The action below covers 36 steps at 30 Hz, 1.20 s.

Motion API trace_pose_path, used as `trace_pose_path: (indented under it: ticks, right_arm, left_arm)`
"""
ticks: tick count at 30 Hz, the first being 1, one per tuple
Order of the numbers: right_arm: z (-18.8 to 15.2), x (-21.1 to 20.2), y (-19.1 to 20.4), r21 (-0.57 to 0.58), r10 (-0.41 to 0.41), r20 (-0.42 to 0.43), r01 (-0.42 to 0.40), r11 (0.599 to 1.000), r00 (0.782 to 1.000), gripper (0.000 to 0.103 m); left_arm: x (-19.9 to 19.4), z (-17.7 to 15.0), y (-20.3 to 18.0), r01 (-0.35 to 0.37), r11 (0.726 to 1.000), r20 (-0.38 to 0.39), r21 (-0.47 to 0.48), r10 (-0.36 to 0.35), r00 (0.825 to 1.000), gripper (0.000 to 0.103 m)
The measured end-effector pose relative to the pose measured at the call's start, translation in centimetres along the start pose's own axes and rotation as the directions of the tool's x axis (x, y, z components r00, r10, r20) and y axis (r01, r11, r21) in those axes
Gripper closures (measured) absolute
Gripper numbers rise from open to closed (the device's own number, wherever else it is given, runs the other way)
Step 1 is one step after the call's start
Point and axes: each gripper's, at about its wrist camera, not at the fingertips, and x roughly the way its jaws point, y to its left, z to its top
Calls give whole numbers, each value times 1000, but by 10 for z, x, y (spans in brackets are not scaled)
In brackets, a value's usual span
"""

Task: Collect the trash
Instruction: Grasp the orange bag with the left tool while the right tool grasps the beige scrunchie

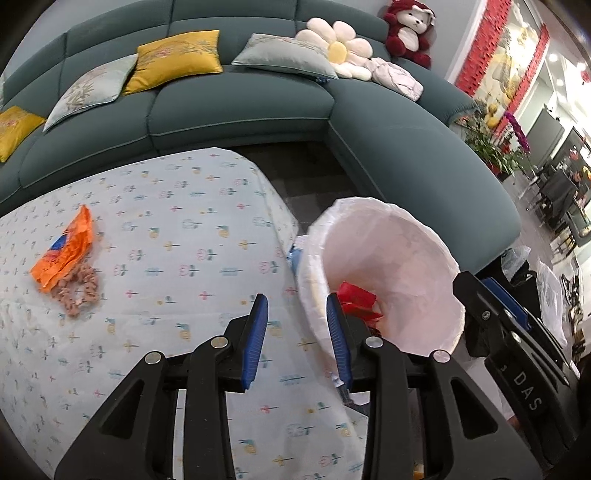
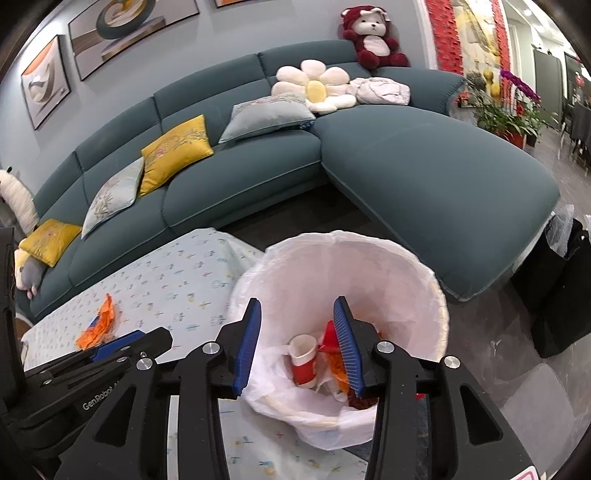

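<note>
A crumpled orange wrapper [image 1: 64, 254] [image 2: 98, 325] lies on the light patterned tablecloth [image 1: 184, 229], with pinkish-brown scraps [image 1: 77, 291] beside it. A bin with a white liner [image 1: 391, 236] [image 2: 406, 266] stands off the table's right corner. In it are a red paper cup [image 2: 304, 360], red scraps [image 1: 356, 295] and orange wrapping [image 2: 338, 365]. My left gripper [image 1: 295, 306] is open over the table's right edge, next to the bin, with nothing between its blue pads. My right gripper [image 2: 297, 306] is open above the bin's mouth, also with nothing between its pads.
A teal corner sofa [image 2: 424, 177] with yellow and grey cushions curves behind the table and the bin. A black bag [image 2: 557, 295] stands on the dark floor to the right. A flower cushion [image 2: 314, 88] and a plush bear [image 2: 369, 33] sit at the sofa's back.
</note>
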Motion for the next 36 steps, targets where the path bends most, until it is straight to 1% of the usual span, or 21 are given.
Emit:
trace_pose_path:
  ticks: [8,15,17,18,21,27,28,30,31,36]
  right_arm:
    - [-3,-2,39,-50,37,-15,-38,998,999,63]
    - [-15,0,75,-105,60,-51,-65,992,997,63]
    - [-19,1,85,-117,69,-64,-76,990,996,63]
    - [-22,2,92,-125,72,-71,-81,989,995,63]
    - [-30,4,111,-146,80,-92,-93,985,993,63]
    - [-46,12,153,-168,121,-142,-145,975,982,62]
    - [-49,14,163,-171,135,-154,-161,972,979,60]
    - [-54,16,178,-172,156,-166,-185,968,974,55]
    - [-58,19,188,-174,172,-179,-203,964,969,53]
    - [-69,32,225,-201,190,-223,-236,951,956,53]
  left_arm:
    - [-14,0,38,-33,998,14,-59,33,999,71]
    - [-21,-10,76,-57,990,6,-127,58,998,71]
    - [-25,-14,91,-69,986,5,-154,71,997,59]
    - [-28,-17,97,-76,983,12,-165,79,997,57]
    - [-35,-22,116,-95,980,20,-177,101,995,56]
    - [-48,-30,164,-163,964,17,-212,170,985,56]
    - [-51,-32,175,-174,960,17,-219,182,983,56]
    - [-56,-33,191,-191,955,18,-228,201,979,51]
    - [-57,-33,198,-199,952,18,-231,209,978,51]
    - [-61,-37,246,-232,937,0,-259,240,971,51]
